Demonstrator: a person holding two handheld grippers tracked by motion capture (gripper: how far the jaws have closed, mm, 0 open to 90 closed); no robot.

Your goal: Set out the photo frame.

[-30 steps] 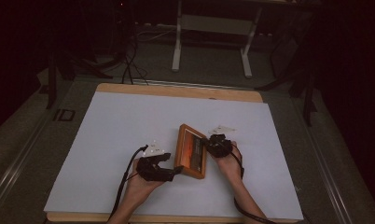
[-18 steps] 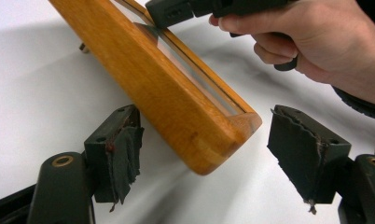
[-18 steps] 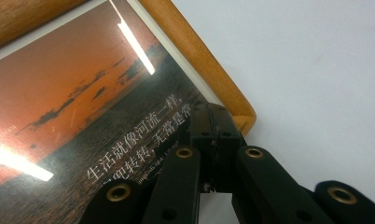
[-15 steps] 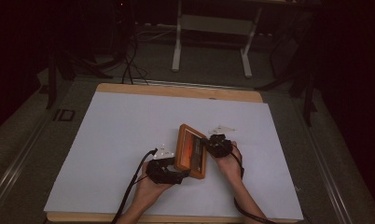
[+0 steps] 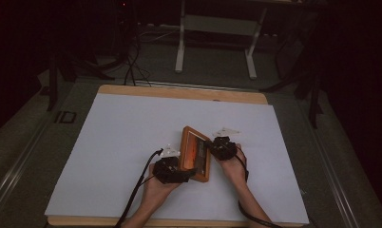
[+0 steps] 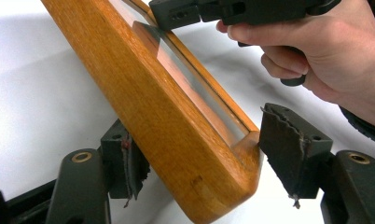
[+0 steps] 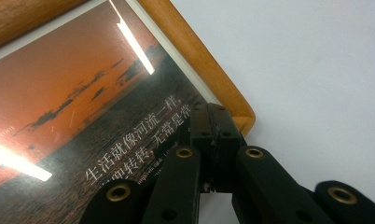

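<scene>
A wooden picture frame (image 5: pixel 195 154) stands tilted on the white desk (image 5: pixel 113 137), near its front edge. The left gripper (image 6: pixel 204 158) has its fingers spread wide around the frame's lower corner. The right gripper (image 7: pixel 212 126), at the frame's opposite edge, has its fingers pressed together over the frame's rim.

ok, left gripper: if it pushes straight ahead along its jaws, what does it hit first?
The wooden picture frame. Its corner already sits between the open jaws of the left gripper, apparently untouched by either pad; depth is hard to judge.
</scene>
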